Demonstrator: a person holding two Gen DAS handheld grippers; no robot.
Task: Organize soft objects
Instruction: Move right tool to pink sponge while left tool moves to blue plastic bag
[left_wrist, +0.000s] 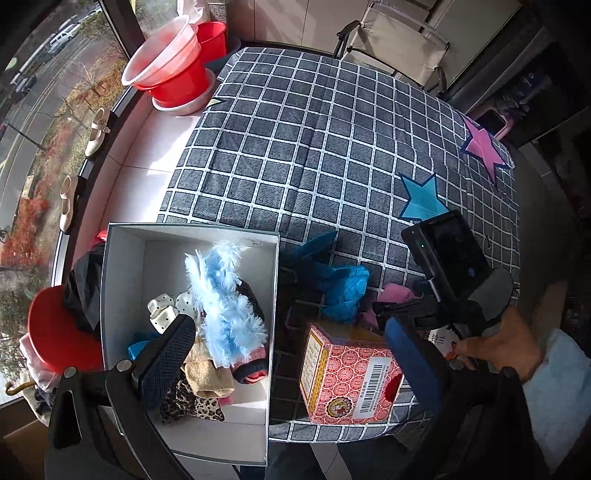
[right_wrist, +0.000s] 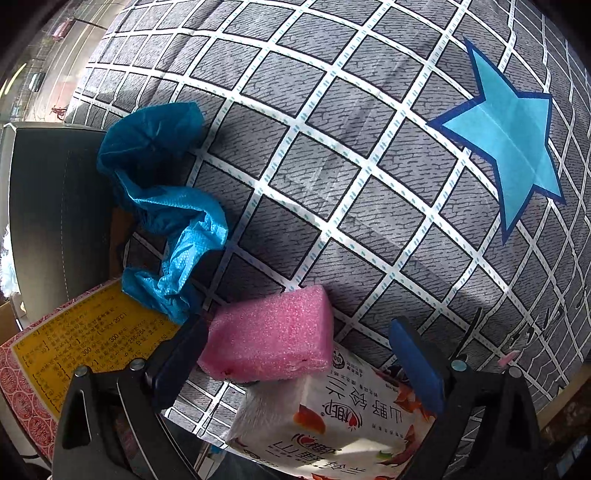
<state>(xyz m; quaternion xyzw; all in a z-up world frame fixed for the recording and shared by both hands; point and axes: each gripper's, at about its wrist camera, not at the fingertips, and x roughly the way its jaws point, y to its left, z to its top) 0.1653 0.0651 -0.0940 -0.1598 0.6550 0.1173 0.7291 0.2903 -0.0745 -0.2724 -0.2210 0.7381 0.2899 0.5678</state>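
Left tongs (left_wrist: 291, 354) spread wide at the bottom of the left wrist view, nothing between the pads, one pad over the open white cardboard box (left_wrist: 110, 295) at lower left, the other above the red patterned carton with barcode (left_wrist: 347, 380) at lower centre. Inside the box: fluffy light-blue plush piece (left_wrist: 225, 295), white polka-dot fabric (left_wrist: 162, 310), beige sock (left_wrist: 207, 369) and leopard-print cloth (left_wrist: 192, 402), heaped together. Crumpled blue plastic cover (left_wrist: 340, 288) just right of the box, on the grey checked cloth with blue star (left_wrist: 314, 147) covering the desk.

Right tongs (right_wrist: 303, 358) likewise released, at the bottom of the right wrist view. Pink foam sponge block (right_wrist: 269, 336) between the pads, touching the left one, clear of the right one. Sponge resting partly on a white printed tissue pack (right_wrist: 332, 417) at bottom centre. Blue cover (right_wrist: 166, 206) at left, just beside the sponge and overlapping the red carton's yellow label (right_wrist: 92, 332).
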